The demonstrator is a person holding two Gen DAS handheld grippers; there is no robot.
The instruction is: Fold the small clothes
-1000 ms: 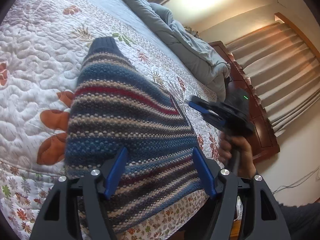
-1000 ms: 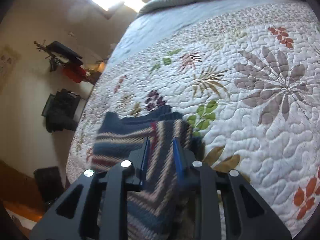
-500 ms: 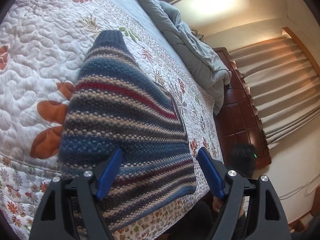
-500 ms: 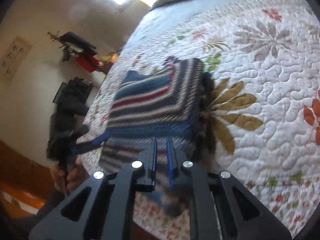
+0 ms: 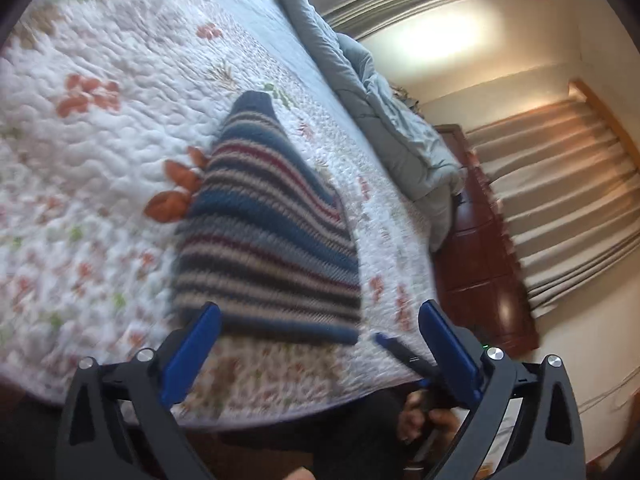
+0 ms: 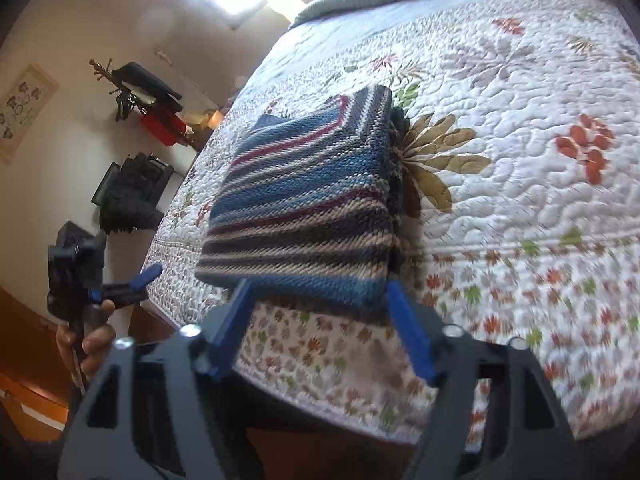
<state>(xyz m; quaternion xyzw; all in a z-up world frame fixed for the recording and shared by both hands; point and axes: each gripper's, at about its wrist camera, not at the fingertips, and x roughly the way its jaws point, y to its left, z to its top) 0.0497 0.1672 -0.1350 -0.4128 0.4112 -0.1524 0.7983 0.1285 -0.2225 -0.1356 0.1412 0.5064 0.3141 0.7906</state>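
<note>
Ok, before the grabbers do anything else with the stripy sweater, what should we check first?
1. Left gripper open and empty: ok.
2. Right gripper open and empty: ok.
3. Striped sweater lying folded in a stack on the quilt: ok.
4. Sweater fully on the bed, near its edge but not hanging over: ok.
5. Layers lined up on the side with dark bits poking out: not ok.
6. Sleeves tucked inside: cannot tell.
</note>
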